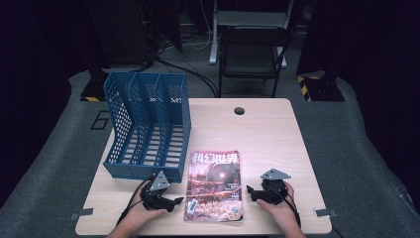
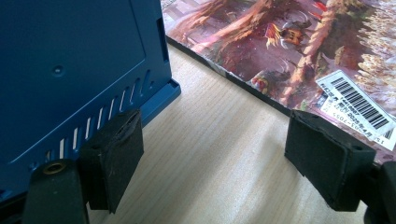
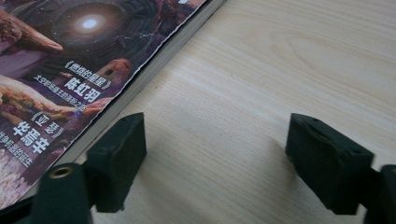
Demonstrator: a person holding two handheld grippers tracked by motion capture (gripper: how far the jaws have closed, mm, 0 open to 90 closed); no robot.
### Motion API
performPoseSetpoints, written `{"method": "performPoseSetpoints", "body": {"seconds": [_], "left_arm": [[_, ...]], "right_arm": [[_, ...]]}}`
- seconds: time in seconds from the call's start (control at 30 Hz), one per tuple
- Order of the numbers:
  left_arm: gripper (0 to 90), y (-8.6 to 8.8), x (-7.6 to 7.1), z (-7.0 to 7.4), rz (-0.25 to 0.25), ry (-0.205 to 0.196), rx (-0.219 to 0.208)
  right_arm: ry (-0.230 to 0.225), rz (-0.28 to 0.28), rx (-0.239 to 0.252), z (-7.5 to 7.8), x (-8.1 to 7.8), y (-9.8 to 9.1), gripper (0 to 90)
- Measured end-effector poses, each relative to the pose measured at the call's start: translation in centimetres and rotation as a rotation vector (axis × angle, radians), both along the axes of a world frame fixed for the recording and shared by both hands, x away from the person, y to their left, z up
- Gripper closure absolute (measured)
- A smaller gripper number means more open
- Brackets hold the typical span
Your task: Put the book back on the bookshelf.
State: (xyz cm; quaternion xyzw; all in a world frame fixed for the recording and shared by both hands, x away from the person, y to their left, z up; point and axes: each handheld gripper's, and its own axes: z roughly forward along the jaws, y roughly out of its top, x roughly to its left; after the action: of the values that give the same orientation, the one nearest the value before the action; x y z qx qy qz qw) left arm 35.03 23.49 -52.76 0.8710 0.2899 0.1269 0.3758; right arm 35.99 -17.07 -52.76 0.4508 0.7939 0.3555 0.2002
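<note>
A magazine (image 1: 214,186) with a reddish cover lies flat near the table's front edge, between my two hands. My left gripper (image 1: 176,202) rests just left of it, jaws open over bare wood, between the blue file rack (image 2: 70,70) and the magazine's barcode corner (image 2: 359,107). In its own view the left gripper (image 2: 229,163) holds nothing. On the other side of the magazine (image 3: 56,84) my right gripper (image 1: 251,191) stands open too. The right gripper (image 3: 219,163) has only tabletop between its jaws, its one jaw close to the magazine's edge.
The blue three-slot file rack (image 1: 146,126) stands on the left half of the wooden table (image 1: 267,134), its front base just behind my left gripper. A round cable hole (image 1: 239,110) sits near the far edge. A dark chair (image 1: 252,49) stands beyond the table.
</note>
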Motion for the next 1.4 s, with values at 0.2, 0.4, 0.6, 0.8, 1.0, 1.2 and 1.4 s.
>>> {"method": "performPoseSetpoints", "body": {"seconds": [0.2,0.4,0.6,0.8,1.0,1.2,1.4], "left_arm": [[30.5,0.1,-0.1,0.4,0.026,0.042,-0.023],[32.1,-0.6,-0.8,0.8,0.02,0.062,-0.034],[33.4,-1.8,-1.6,1.7,0.048,0.083,-0.052],[33.6,-2.8,-2.0,1.6,0.067,0.087,-0.062],[34.8,-4.7,-2.1,1.2,0.067,0.1,-0.047],[34.8,-5.5,-2.3,1.0,0.074,0.097,-0.032],[34.9,-5.5,-2.4,0.9,0.069,0.09,-0.023]], "right_arm": [[0.026,-0.011,-0.004,0.5,0.1,0.0,38.7],[0.045,-0.006,0.034,1.2,0.2,0.3,45.8],[0.048,0.009,0.122,1.7,0.1,2.0,44.4],[0.074,0.045,0.136,1.4,0.2,3.3,42.0],[0.083,0.074,0.115,1.1,0.1,4.5,41.8],[0.094,0.084,0.119,0.7,0.1,5.2,43.7],[0.117,0.062,0.136,0.7,-0.2,5.3,44.2]]}}
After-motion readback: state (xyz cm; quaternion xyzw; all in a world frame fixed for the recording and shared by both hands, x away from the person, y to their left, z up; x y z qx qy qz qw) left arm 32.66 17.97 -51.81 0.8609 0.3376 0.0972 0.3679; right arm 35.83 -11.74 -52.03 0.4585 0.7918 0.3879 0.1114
